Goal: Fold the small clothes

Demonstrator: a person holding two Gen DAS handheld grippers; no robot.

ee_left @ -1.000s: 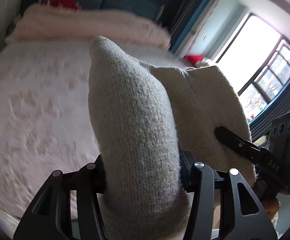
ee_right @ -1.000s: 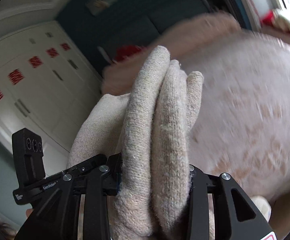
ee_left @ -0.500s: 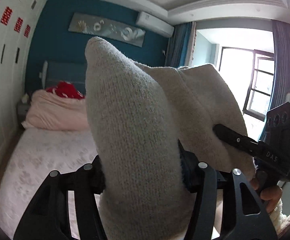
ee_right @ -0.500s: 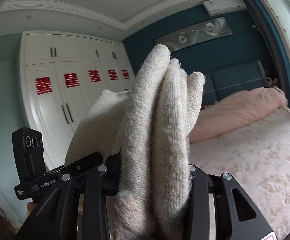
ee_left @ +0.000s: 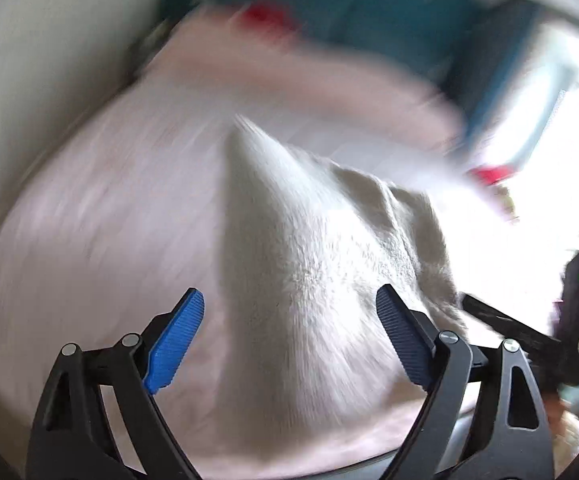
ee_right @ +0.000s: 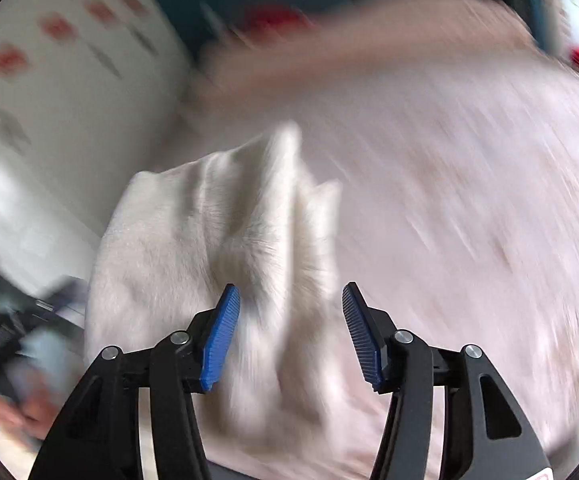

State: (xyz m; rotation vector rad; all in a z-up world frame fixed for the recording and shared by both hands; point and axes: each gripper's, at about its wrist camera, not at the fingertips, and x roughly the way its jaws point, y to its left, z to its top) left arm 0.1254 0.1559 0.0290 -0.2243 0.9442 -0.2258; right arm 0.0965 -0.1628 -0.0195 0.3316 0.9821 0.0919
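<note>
Above the near edge of the bed (ee_left: 69, 208), both the left gripper (ee_left: 289, 336) and right gripper (ee_right: 289, 332) have jaws spread wide, gripping nothing, with the cream knit garment (ee_left: 313, 264) loose between them; let it settle flat before smoothing.

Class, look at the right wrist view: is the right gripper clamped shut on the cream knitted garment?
No, the right gripper stands open, its blue pads spread apart either side of the cream knitted garment.
</note>
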